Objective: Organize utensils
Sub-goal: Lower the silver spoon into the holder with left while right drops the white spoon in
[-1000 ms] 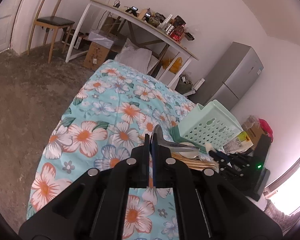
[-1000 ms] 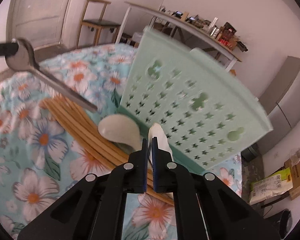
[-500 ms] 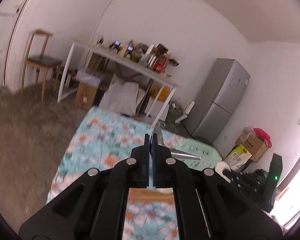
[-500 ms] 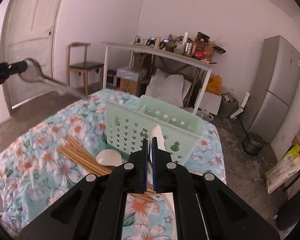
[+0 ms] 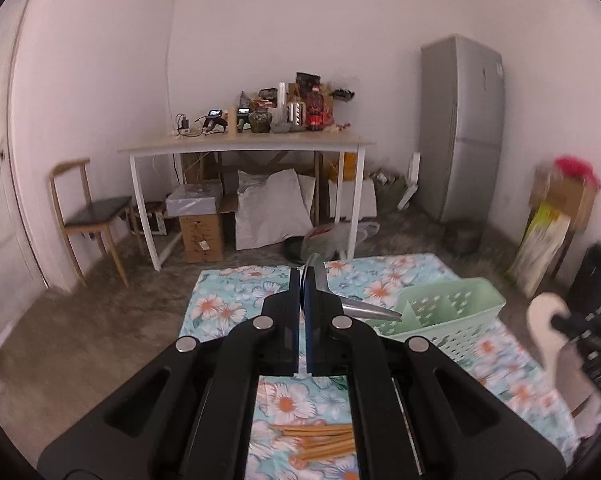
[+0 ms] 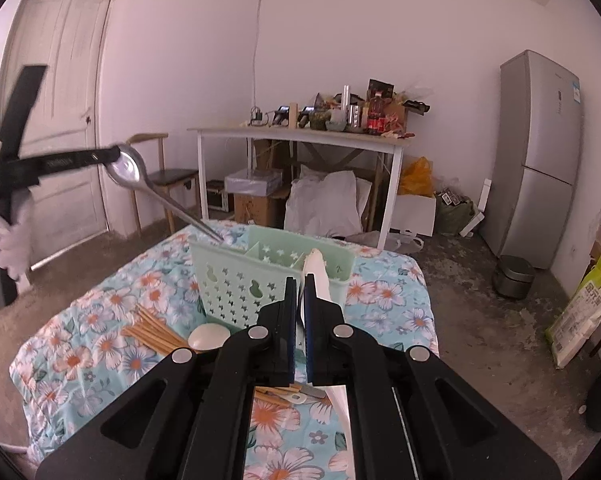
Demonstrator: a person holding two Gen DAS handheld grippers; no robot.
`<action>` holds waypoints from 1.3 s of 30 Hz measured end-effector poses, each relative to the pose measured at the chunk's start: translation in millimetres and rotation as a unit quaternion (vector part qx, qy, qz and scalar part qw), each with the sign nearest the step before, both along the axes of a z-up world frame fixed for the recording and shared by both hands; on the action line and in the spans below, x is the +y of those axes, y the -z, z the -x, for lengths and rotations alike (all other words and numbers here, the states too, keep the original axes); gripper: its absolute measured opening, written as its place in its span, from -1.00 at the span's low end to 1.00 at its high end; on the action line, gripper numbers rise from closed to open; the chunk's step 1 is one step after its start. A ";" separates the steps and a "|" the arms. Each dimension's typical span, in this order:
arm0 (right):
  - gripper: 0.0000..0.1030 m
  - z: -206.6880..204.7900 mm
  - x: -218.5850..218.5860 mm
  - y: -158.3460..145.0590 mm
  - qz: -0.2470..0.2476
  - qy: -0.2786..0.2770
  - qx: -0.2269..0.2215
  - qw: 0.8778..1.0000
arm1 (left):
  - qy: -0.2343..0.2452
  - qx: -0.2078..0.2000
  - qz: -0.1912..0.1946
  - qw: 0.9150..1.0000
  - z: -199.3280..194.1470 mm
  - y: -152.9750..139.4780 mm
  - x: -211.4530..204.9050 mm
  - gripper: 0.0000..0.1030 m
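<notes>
We see a softly lit room with a faint pink cast on the white walls [image 5: 100,80] and no hard shadows. Both fisheye views bend straight lines near the rim and fade to black at the corners. In the left wrist view the right edge smears: the stacked cardboard box with a red top [image 5: 564,196] and the pale spoon handle [image 5: 544,320] are blurred. In the right wrist view the black gripper arm at the left edge [image 6: 24,160] is streaked, while the grey refrigerator [image 6: 540,152] stays sharp.
</notes>
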State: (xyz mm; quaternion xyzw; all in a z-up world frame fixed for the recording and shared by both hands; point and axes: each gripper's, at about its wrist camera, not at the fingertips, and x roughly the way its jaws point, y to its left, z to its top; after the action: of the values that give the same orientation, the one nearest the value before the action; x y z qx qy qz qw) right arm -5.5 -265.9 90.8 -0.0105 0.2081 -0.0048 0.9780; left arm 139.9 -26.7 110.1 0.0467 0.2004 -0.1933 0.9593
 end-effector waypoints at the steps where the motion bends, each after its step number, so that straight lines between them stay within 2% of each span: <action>1: -0.93 0.9 -3.1 -1.2 -0.003 0.001 -0.004 1.000 | 0.002 0.001 -0.008 1.000 -2.3 -1.1 -5.6 -0.98; 6: -0.93 2.9 -14.4 -5.5 -0.017 0.001 -0.017 1.000 | 0.009 0.027 -0.058 0.998 -26.6 3.4 -38.7 -0.97; 10: -0.93 3.9 -22.7 -9.5 -0.027 0.001 -0.028 0.999 | 0.014 0.057 -0.065 0.996 -49.4 8.8 -53.7 -0.97; 13: -0.93 4.2 -28.6 -12.7 -0.039 -0.001 -0.035 0.999 | 0.024 0.081 -0.046 0.995 -59.8 12.4 -61.1 -0.94; 18: -0.93 5.0 -38.5 -17.7 -0.056 -0.002 -0.044 0.997 | 0.052 0.099 0.024 0.993 -65.1 17.9 -61.0 -0.86; 20: -0.93 4.8 -40.8 -19.9 -0.062 -0.003 -0.047 0.997 | 0.054 0.100 0.052 0.992 -66.6 17.6 -56.4 -0.63; 25: -0.93 6.1 -44.2 -30.3 -0.074 -0.011 -0.060 0.995 | 0.044 0.077 0.101 0.991 -58.0 10.8 -37.4 -0.37; 31: -0.93 3.8 -46.5 -55.9 -0.097 -0.035 -0.096 0.990 | 0.032 0.060 0.117 0.991 -36.6 11.5 -12.8 -0.14; 39: -0.93 -16.9 -55.1 -92.7 -0.146 -0.086 -0.142 0.975 | 0.018 0.067 0.087 0.994 5.6 49.3 1.8 0.10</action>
State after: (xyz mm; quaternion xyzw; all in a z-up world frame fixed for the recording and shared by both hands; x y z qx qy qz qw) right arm 11.4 -321.0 183.6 0.1155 0.0636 0.1080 0.9854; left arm 134.3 -24.9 60.9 -0.0465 0.2460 -0.2303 0.9404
